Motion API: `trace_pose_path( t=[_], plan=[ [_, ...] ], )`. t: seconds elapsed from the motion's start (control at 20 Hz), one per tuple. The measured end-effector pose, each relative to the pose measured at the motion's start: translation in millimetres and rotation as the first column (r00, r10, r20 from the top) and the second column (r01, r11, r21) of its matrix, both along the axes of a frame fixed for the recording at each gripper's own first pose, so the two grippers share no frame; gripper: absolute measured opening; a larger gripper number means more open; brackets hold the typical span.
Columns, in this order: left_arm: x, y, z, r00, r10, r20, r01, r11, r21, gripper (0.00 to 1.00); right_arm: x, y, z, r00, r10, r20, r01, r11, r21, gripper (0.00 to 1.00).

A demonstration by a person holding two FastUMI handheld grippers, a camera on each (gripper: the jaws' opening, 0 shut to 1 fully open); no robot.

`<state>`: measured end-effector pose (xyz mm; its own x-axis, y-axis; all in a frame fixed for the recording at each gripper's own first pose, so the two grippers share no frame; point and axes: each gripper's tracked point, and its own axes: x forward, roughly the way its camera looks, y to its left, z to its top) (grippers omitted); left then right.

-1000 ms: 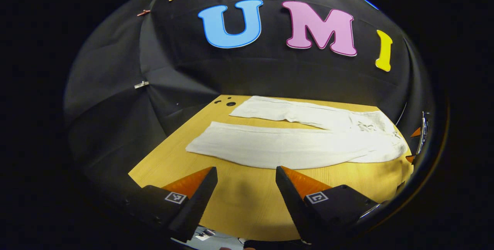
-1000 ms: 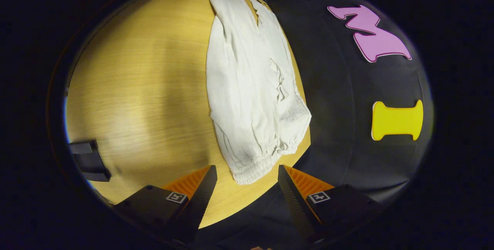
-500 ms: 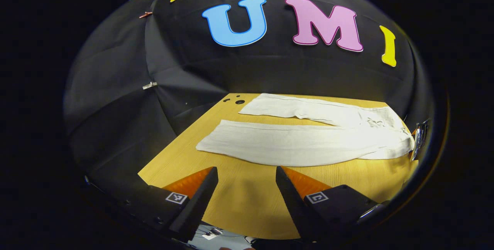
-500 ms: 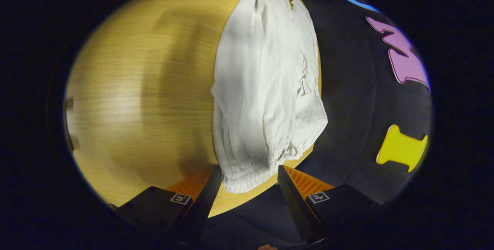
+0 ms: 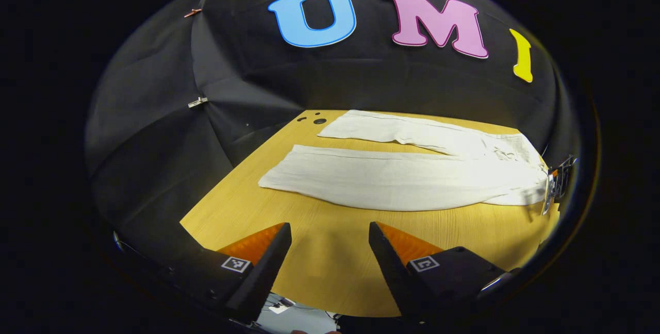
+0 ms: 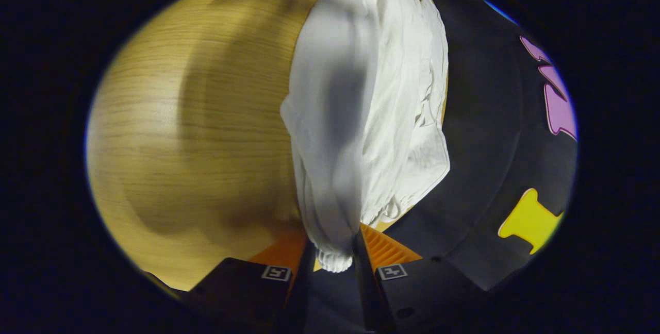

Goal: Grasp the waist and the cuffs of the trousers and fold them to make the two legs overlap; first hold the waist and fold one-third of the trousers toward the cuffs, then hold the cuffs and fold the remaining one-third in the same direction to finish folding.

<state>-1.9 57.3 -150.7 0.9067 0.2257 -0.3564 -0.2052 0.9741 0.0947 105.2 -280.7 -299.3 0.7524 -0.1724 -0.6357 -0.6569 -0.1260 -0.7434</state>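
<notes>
White trousers (image 5: 402, 179) lie flat on the wooden table (image 5: 330, 267), legs spread apart and pointing left, waist at the right. My left gripper (image 5: 330, 244) hangs open over bare table in front of the near leg, short of its cuff (image 5: 276, 177). In the right gripper view my right gripper (image 6: 334, 256) is shut on the gathered waistband (image 6: 332, 251) of the trousers (image 6: 361, 112), and the cloth bunches up from its fingers. The other gripper (image 5: 554, 182) appears at the waist end in the left gripper view.
Black cloth walls (image 5: 216, 97) close in the table's far and left sides. Small dark holes (image 5: 315, 119) mark the table's far left corner. Bare wood (image 6: 196, 133) lies left of the trousers in the right gripper view.
My right gripper went forward onto the waistband and shut on it, and the cloth bunched up. My left gripper shifted only slightly and stayed open.
</notes>
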Motion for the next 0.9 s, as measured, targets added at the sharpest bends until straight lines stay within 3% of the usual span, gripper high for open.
trace_pose_path(
  t=[0.1,0.15,0.2,0.25,0.3,0.4,0.5,0.65,0.8,0.9],
  plan=[
    [4.1,9.7,-4.3,1.000,-0.014,-0.010,0.014,0.999,0.032,0.98,0.6,0.4,-2.4,1.000,-0.020,-0.019,0.020,1.000,0.012,0.34],
    [8.2,16.1,-9.3,0.999,-0.033,-0.026,0.035,0.997,0.064,0.98,3.9,-1.1,-3.8,0.999,-0.039,-0.029,0.039,0.999,0.018,0.36],
    [11.5,24.6,-15.8,0.997,-0.054,-0.055,0.060,0.991,0.116,0.98,3.0,-0.9,-4.7,0.997,-0.060,-0.052,0.062,0.997,0.036,0.29],
    [14.7,37.1,-21.9,0.993,-0.072,-0.090,0.088,0.978,0.189,0.98,3.9,-0.8,-3.2,0.993,-0.091,-0.069,0.095,0.994,0.053,0.34],
    [20.7,53.4,-25.4,0.988,-0.096,-0.124,0.128,0.952,0.280,0.98,1.7,-1.7,-3.8,0.989,-0.119,-0.088,0.125,0.990,0.068,0.22],
    [37.3,82.8,-25.9,0.973,-0.138,-0.183,0.205,0.879,0.430,0.97,2.7,-0.2,-2.8,0.984,-0.134,-0.117,0.144,0.987,0.077,0.22],
    [53.8,104.6,-30.0,0.956,-0.166,-0.243,0.274,0.804,0.527,0.98,3.3,0.1,-5.4,0.983,-0.125,-0.137,0.136,0.988,0.074,0.14],
    [84.3,125.2,-37.4,0.921,-0.207,-0.331,0.376,0.695,0.613,0.97,4.0,0.9,-6.3,0.977,-0.118,-0.179,0.137,0.986,0.098,0.07],
    [112.8,147.6,-43.8,0.880,-0.205,-0.429,0.467,0.542,0.699,0.97,3.8,0.9,-6.0,0.977,-0.101,-0.185,0.122,0.987,0.103,0.07],
    [130.2,155.4,-52.7,0.844,-0.211,-0.494,0.531,0.468,0.707,0.96,4.0,0.6,-5.9,0.980,-0.086,-0.178,0.104,0.990,0.095,0.07]
  ],
)
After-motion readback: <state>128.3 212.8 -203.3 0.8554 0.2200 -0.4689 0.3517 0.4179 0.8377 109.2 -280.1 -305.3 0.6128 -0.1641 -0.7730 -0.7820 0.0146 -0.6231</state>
